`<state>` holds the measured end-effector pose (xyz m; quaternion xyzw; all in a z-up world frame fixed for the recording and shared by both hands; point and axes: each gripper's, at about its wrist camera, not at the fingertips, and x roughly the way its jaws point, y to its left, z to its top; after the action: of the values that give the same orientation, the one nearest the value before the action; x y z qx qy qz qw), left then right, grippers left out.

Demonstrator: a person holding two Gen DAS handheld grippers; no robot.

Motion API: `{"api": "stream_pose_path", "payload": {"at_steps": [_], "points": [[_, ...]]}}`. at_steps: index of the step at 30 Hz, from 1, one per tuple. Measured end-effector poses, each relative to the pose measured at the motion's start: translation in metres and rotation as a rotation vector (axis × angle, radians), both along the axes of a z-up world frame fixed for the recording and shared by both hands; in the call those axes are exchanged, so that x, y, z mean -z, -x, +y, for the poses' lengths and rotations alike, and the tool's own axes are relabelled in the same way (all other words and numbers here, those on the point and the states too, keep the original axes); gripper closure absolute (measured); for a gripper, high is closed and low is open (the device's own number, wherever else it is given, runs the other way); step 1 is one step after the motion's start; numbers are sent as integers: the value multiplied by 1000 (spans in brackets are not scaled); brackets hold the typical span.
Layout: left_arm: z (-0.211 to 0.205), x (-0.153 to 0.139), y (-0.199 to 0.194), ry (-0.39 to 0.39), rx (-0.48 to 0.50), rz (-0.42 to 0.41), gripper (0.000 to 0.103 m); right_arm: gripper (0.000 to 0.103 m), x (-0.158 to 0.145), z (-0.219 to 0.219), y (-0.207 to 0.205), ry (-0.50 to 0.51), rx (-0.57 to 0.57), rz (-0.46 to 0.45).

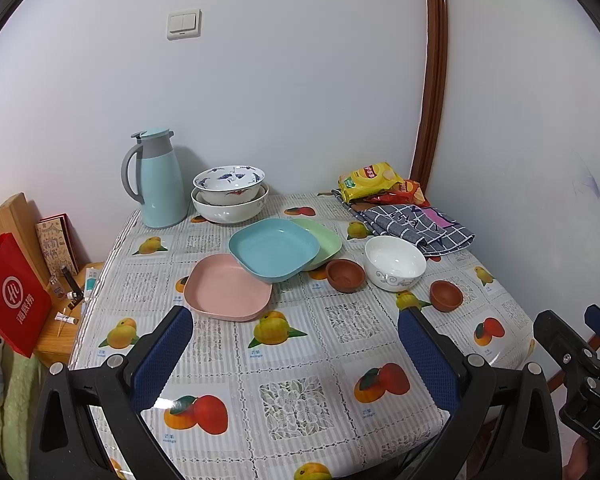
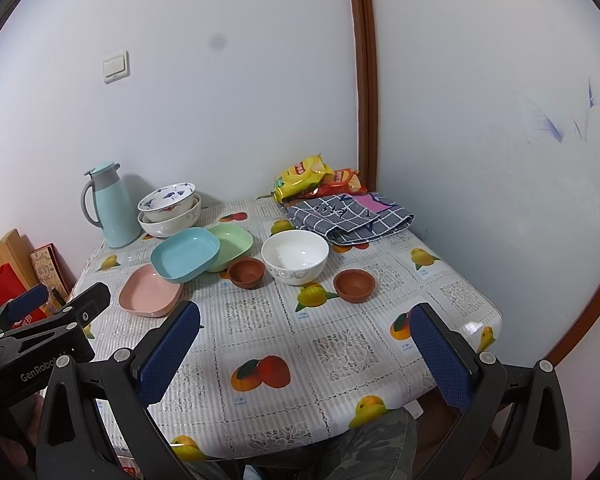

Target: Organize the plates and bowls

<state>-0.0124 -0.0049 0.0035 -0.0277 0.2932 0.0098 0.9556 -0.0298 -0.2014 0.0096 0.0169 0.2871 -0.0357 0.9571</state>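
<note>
- Left wrist view: the left gripper (image 1: pixel 296 354) is held wide apart over the table (image 1: pixel 300 364), gripping nothing. A glossy blue plate (image 1: pixel 274 249), square with rounded corners, is seen tilted, propped on the pink plate (image 1: pixel 228 293) and green plate (image 1: pixel 320 242).
- Right wrist view: the right gripper (image 2: pixel 306 354) is spread wide, unladen. A white bowl (image 2: pixel 295 256) is found upright just right of the blue plate (image 2: pixel 185 254), flanked by two brown bowls (image 2: pixel 245 272).
</note>
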Motion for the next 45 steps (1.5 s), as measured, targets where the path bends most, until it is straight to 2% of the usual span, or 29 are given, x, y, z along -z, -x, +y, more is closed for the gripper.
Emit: {"api": "stream_pose_path", "payload": {"at_steps": [18, 36, 41, 45], "points": [[-4, 0, -17, -22, 1, 13, 0, 0, 4, 0, -6, -5, -5, -2], [13, 17, -64, -16, 3, 89, 0, 0, 20, -2, -46, -76, -28, 4], [24, 21, -82, -1, 1, 106, 0, 0, 23, 12, -64, 23, -26, 29], [34, 25, -100, 10, 4, 122, 0, 0, 31, 22, -85, 41, -58, 81]]}}
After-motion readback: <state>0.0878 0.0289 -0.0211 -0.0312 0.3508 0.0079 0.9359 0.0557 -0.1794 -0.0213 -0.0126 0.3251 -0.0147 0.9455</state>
